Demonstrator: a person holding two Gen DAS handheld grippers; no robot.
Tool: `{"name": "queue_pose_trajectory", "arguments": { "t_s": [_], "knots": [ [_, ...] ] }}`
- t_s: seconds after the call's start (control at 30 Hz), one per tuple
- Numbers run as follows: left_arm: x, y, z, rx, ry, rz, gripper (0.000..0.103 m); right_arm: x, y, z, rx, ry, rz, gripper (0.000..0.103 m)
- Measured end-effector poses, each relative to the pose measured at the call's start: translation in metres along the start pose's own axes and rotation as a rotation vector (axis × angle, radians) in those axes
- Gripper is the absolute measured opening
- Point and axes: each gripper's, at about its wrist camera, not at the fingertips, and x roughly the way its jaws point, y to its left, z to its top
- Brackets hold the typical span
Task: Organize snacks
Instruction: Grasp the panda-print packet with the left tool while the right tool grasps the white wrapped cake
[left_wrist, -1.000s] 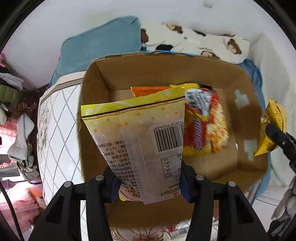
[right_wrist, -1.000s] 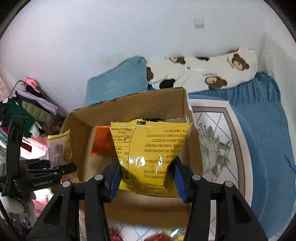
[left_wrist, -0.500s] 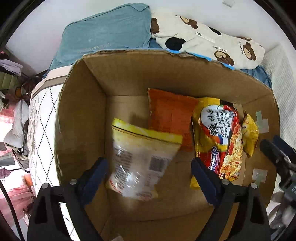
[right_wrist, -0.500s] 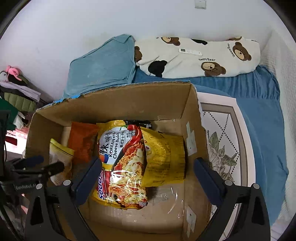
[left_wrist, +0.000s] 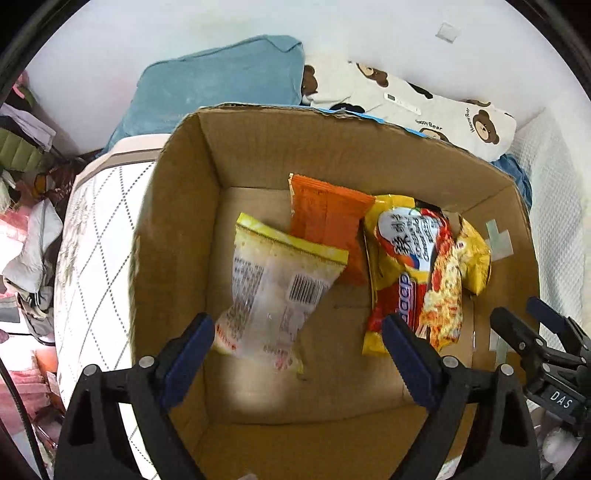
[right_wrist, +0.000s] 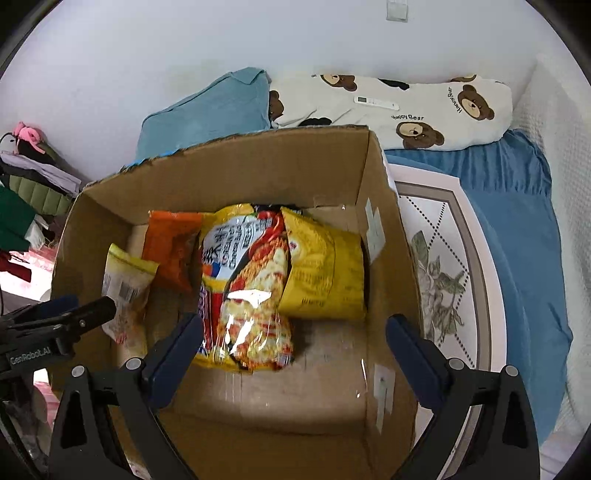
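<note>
I have both tongs spread wide and empty, left tongs (left_wrist: 299, 354) and right tongs (right_wrist: 295, 350), above the cardboard box (right_wrist: 258, 170). Four snack packets lie inside it.

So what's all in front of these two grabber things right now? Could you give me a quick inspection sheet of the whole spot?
Surface: bed with a diamond-pattern quilt; cardboard box sits on it.
Job's things: four packets lie in the box: pale yellow packet, orange packet, noodle packet, plain yellow packet partly under the noodles.
Clutter: heap of clothes beside the bed.
Grippers: left gripper and right gripper both open over the box, holding nothing.
Cables: dark cable at the left view's edge.
Surroundings: white wall, teal pillow, bear-print pillow, blue blanket.
</note>
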Motion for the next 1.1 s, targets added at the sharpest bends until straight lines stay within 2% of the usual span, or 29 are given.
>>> {"name": "queue_pose_trajectory", "arguments": {
  "t_s": [0.3,0.7,0.93,0.97,1.0,1.07,1.1],
  "knots": [
    [-0.028,-0.003,-0.033,0.015,-0.072,0.007,0.093,-0.030,0.010,-0.031,-0.026,-0.053,-0.014,0.101],
    [-0.089,-0.009,-0.081,0.018,-0.186,-0.019,0.093,-0.099,0.027,-0.076,-0.040,-0.169,0.015,0.101],
    [-0.108,-0.006,-0.131,0.063,-0.226,-0.008,0.093,-0.114,0.030,-0.126,-0.042,-0.150,0.058,0.100],
    [-0.106,-0.006,-0.141,0.080,-0.220,0.007,0.093,-0.112,0.028,-0.134,-0.036,-0.135,0.067,0.096],
    [-0.102,-0.006,-0.151,0.096,-0.211,0.023,0.093,-0.108,0.024,-0.147,-0.021,-0.113,0.092,0.083],
    [-0.091,-0.002,-0.180,0.129,-0.173,0.055,0.093,-0.100,0.019,-0.168,-0.004,-0.074,0.114,0.066],
    [-0.082,0.001,-0.194,0.136,-0.141,0.065,0.093,-0.095,0.016,-0.179,0.008,-0.055,0.126,0.066]
  ]
}}
